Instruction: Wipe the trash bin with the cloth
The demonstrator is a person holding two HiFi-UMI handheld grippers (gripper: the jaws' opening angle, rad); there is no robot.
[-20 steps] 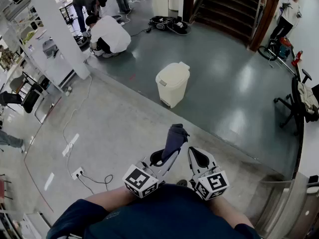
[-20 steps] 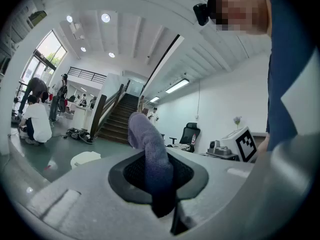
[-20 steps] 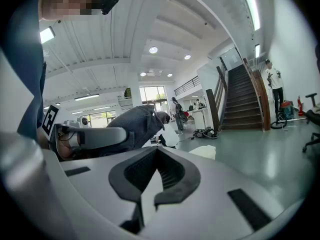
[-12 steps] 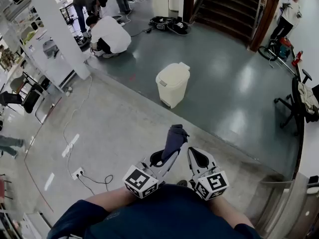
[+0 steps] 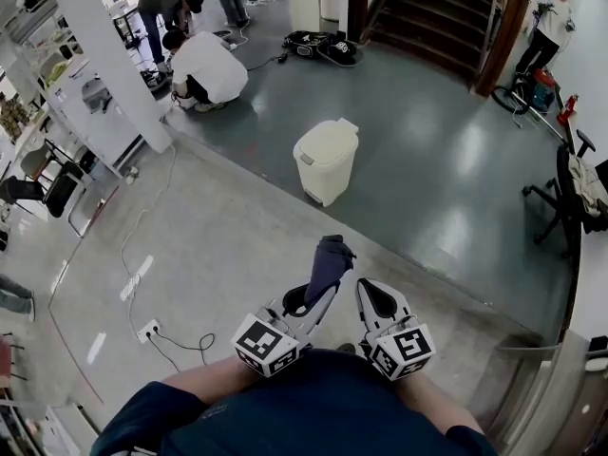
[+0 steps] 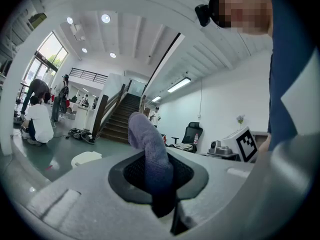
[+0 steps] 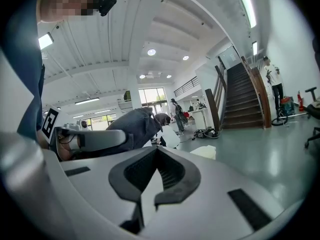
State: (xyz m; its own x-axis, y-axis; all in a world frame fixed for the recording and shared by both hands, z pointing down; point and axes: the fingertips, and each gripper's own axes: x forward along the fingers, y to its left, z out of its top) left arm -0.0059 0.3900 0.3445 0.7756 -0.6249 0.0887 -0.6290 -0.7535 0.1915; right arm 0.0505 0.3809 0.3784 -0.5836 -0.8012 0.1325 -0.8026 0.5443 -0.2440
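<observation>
Glossy grey-green painted flooring met a paler, matte concrete strip, and on the shiny part stood the cream plastic trash bin with a rounded hinged lid, well apart from both grippers. The left gripper had its smooth grey jaws pinched on a dark blue-grey, nubby-textured cloth, which rose from between them as a soft, thick roll with a folded tip. Just beside it, the right gripper kept its ribbed black-padded jaws pressed together with nothing between them.
</observation>
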